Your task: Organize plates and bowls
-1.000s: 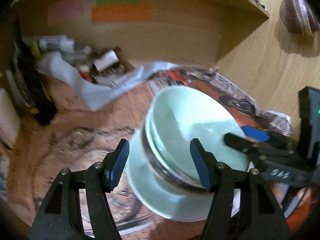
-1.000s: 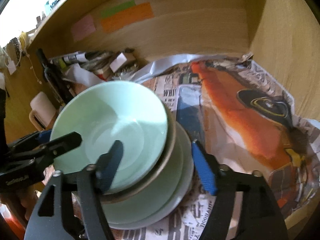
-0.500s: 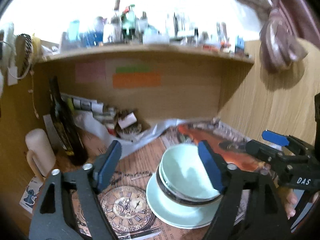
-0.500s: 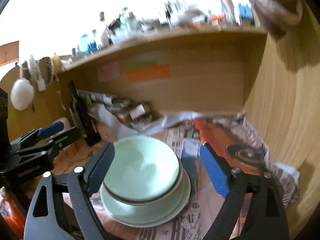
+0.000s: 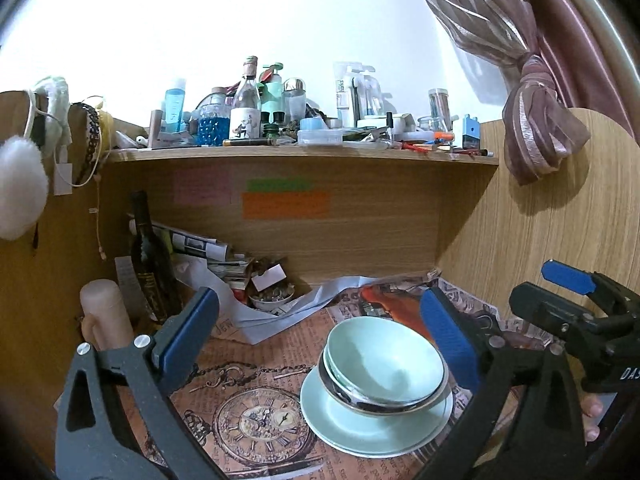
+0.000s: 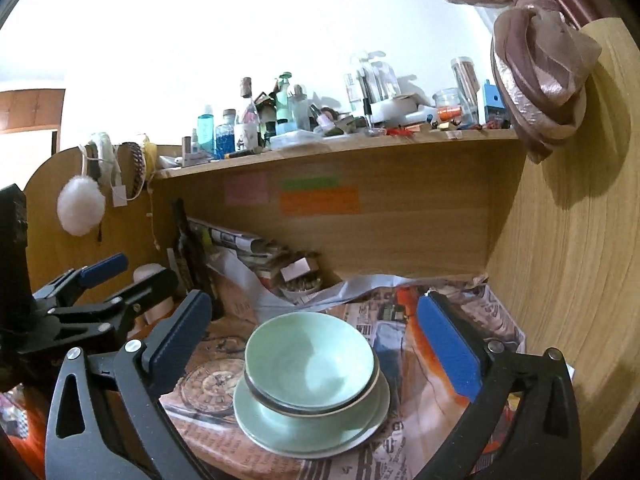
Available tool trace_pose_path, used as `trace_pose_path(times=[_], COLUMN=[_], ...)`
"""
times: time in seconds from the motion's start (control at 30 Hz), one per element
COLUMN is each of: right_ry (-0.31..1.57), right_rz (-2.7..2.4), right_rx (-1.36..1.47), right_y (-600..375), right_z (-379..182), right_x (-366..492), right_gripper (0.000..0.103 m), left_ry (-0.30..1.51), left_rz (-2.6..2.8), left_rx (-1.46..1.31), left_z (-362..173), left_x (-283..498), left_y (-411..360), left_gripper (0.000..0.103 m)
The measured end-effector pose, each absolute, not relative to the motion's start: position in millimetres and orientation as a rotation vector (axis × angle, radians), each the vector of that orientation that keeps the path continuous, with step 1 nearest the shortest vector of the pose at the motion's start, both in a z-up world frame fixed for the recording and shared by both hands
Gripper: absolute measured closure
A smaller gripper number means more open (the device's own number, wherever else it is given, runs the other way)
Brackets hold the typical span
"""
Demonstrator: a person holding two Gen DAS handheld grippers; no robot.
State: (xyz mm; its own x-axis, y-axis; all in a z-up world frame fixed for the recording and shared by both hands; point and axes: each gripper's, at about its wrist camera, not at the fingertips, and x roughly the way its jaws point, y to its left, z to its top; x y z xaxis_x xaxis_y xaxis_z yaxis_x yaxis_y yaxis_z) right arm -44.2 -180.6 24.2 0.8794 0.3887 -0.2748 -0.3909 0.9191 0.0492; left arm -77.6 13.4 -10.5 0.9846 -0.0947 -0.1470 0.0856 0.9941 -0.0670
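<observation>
Pale green bowls [image 5: 384,364] sit nested, the lower one dark-rimmed, on pale green plates [image 5: 352,428] on the paper-covered desk. In the right wrist view the same bowls [image 6: 308,356] and plates [image 6: 288,428] stand low in the middle. My left gripper [image 5: 320,338] hangs back from the stack, above and to its left, jaws opening wide with nothing between the pads. My right gripper [image 6: 314,340] also hangs back, jaws opening, pads touching nothing. Each shows in the other's view: the right gripper [image 5: 540,292] at the right edge, the left gripper [image 6: 136,276] at the left.
A dark bottle [image 5: 150,264] and a cream cylinder [image 5: 106,316] stand at the left wall. Papers and a small dish of bits [image 5: 272,300] lie at the back. A cluttered shelf [image 5: 304,152] runs overhead. A wooden side panel [image 5: 540,240] closes the right.
Both grippers have drawn back and upward from the stack, and their jaws have widened. The views have tilted up, so the shelf top and wall now show.
</observation>
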Motion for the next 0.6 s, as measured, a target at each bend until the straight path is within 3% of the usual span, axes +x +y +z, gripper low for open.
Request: trace_pose_path(times=[0.6], right_ry=[0.289], right_rz=[0.421], right_rx=[0.014], right_y=[-182.5], right_z=[21.6], right_x=[-48.9], right_gripper=[0.0], left_ry=[0.132], left_rz=[-0.069], left_rx=[-0.041], left_z=[-12.8], left_x=[-86.3], left_y=[8.6], left_gripper=[0.0])
